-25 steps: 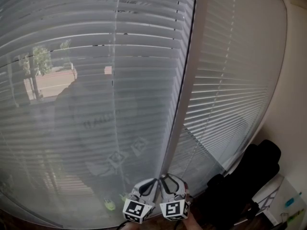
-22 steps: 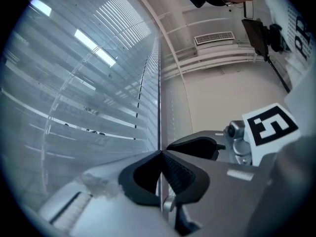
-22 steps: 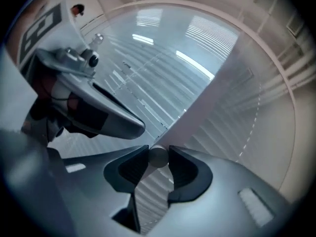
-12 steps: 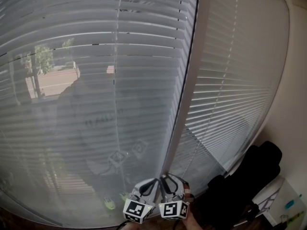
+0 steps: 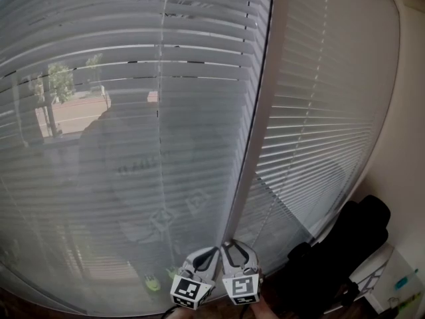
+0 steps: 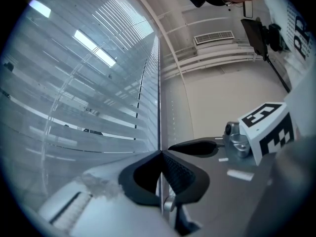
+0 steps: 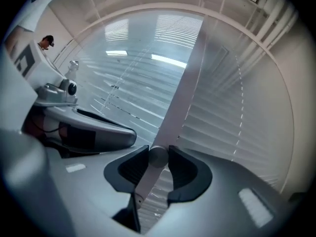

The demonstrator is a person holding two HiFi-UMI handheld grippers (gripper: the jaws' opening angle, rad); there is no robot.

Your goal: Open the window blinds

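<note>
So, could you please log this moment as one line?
left gripper: shut on wand | right gripper: shut on wand | blinds: lowered

Setting: an office-type room, judged by its fittings.
Window: horizontal slatted blinds (image 5: 133, 78) cover a wide glazed wall in two panels, split by a pale mullion (image 5: 255, 131).
Seating: a black high-backed chair (image 5: 362, 234) of office pattern stands at the lower right, by a plain white wall (image 5: 408, 145).
Ceiling: a ventilation grille (image 6: 214, 37) sits above white pipes (image 6: 212, 63). Strip lights (image 6: 94, 47) are reflected in the glass.
Outlook: a tree (image 5: 58, 84) and paved ground (image 5: 73, 115) lie outside.
</note>
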